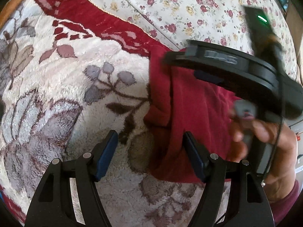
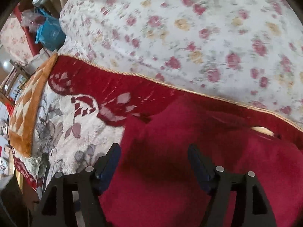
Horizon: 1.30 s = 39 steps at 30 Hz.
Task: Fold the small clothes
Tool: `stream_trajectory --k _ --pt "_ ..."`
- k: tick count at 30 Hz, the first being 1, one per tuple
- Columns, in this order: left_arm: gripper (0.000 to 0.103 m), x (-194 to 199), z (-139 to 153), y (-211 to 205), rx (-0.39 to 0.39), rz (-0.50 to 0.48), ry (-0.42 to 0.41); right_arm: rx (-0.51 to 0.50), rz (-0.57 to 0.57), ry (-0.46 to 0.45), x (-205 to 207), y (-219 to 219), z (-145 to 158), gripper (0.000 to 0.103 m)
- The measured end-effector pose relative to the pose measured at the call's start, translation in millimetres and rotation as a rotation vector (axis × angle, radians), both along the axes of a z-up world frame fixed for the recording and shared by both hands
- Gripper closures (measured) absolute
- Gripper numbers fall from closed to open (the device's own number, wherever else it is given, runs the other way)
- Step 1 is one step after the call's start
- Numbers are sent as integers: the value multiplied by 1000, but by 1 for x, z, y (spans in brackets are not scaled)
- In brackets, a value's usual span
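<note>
The red garment lies bunched on a fleecy cream blanket patterned with grey and brown leaves and berries and edged with a deep red border; beyond that border runs a white sheet printed with small roses. In the left wrist view the left claw hovers low with its blue-padded fingers spread wide, nothing between them: the left finger is over the bare blanket, the right finger sits over the garment's left edge, where the cloth is rolled into a thick fold. The right claw crosses the upper right of that view as a blurred black body above the garment, with the person's right hand gripping its handle and a cable trailing down past the wrist. In the right wrist view the right claw is also spread wide and holds nothing; the garment fills the space between and beneath its fingers, its left edge just beside the left finger. A gold cord trim marks the blanket's edge against the rose sheet, and an orange patterned cloth lies at the blanket's far left, with blue plastic bags beyond it
</note>
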State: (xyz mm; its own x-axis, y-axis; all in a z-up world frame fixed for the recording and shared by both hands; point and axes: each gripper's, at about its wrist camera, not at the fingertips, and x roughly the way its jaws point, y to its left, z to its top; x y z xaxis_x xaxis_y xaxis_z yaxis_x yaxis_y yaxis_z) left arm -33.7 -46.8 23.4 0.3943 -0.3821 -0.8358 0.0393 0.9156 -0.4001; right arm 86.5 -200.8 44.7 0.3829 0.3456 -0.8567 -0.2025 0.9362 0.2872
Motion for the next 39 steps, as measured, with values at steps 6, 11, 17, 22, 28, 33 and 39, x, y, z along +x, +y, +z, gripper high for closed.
stream_trajectory --k 6,11,17,22,28,33,39 --pt "31 5 -2 -1 -2 2 1 -149 66 21 11 42 -25 9" --pt "28 8 -3 -2 -11 2 -5 -226 75 -31 7 42 -29 31" --pt "25 16 -3 -13 -63 -6 -48 -59 73 -62 -3 4 -5 73" --pt "25 20 -2 -33 -78 -65 -98 39 33 -71 -9 -26 11 77" --pt "62 24 -3 -45 -76 -113 -127 52 29 -57 -13 -31 12 77" --pt "65 26 -3 -43 -93 -118 -126 129 15 -18 -11 -38 10 76" --pt "65 28 -10 -35 -117 -95 -58 181 -88 -75 -43 -80 14 51"
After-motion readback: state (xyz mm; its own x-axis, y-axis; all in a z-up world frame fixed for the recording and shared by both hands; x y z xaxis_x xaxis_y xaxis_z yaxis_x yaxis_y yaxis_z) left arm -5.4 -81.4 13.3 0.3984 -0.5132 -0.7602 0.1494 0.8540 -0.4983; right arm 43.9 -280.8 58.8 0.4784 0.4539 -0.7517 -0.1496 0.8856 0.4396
